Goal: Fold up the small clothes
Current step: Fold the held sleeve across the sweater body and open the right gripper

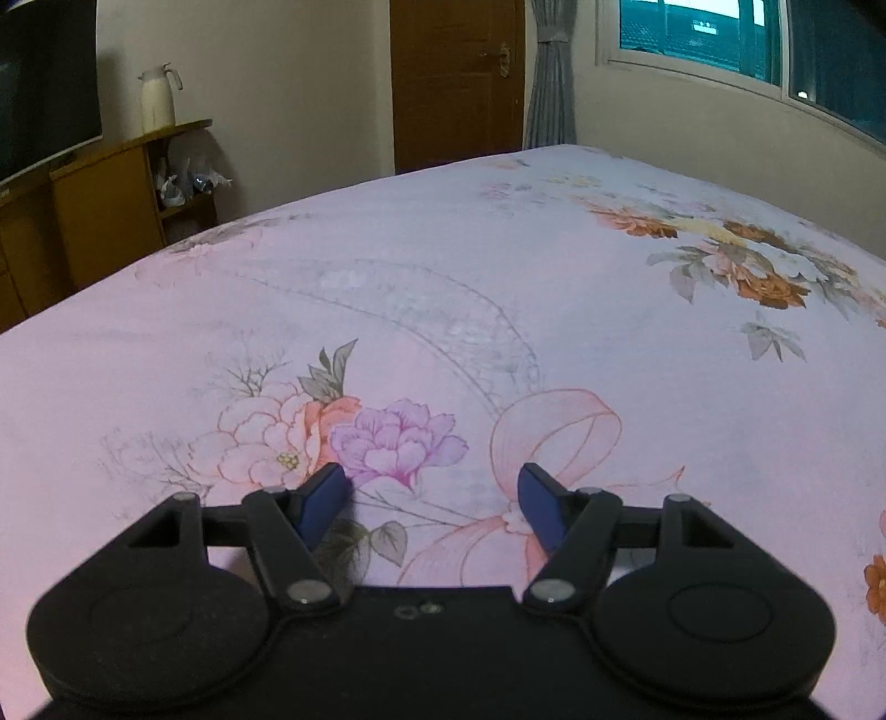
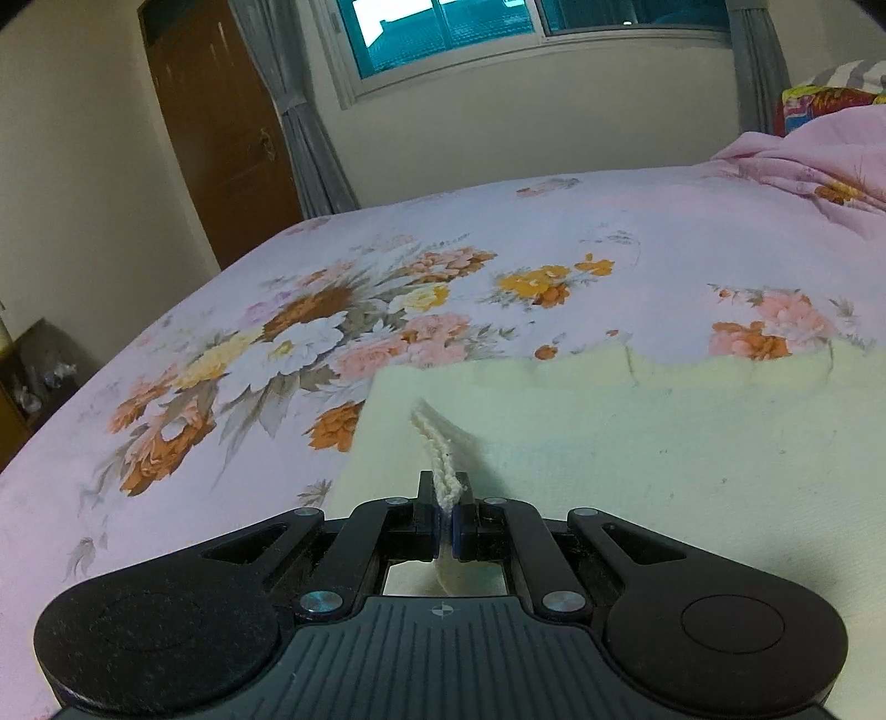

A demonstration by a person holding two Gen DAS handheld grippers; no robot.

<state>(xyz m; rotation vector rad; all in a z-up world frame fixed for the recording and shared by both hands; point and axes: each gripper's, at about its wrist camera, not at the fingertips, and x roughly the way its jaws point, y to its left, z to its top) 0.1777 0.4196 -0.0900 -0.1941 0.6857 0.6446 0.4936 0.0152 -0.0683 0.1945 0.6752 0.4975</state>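
Note:
A pale cream knitted garment (image 2: 664,443) lies flat on the bed at the lower right of the right wrist view. My right gripper (image 2: 447,498) is shut on a pinched-up ridge of its ribbed edge (image 2: 437,448), which rises between the blue pads. In the left wrist view my left gripper (image 1: 434,487) hovers low over the floral sheet, open, with only the printed flowers between its blue fingertips (image 1: 326,493). The garment does not show in the left wrist view.
The bed (image 1: 443,277) is covered by a pink floral sheet. A bunched pink quilt (image 2: 814,171) lies at its far right. A wooden door (image 1: 457,83), a window (image 2: 498,33) with grey curtains, and a wooden cabinet (image 1: 99,205) with a white jug (image 1: 158,99) stand beyond the bed.

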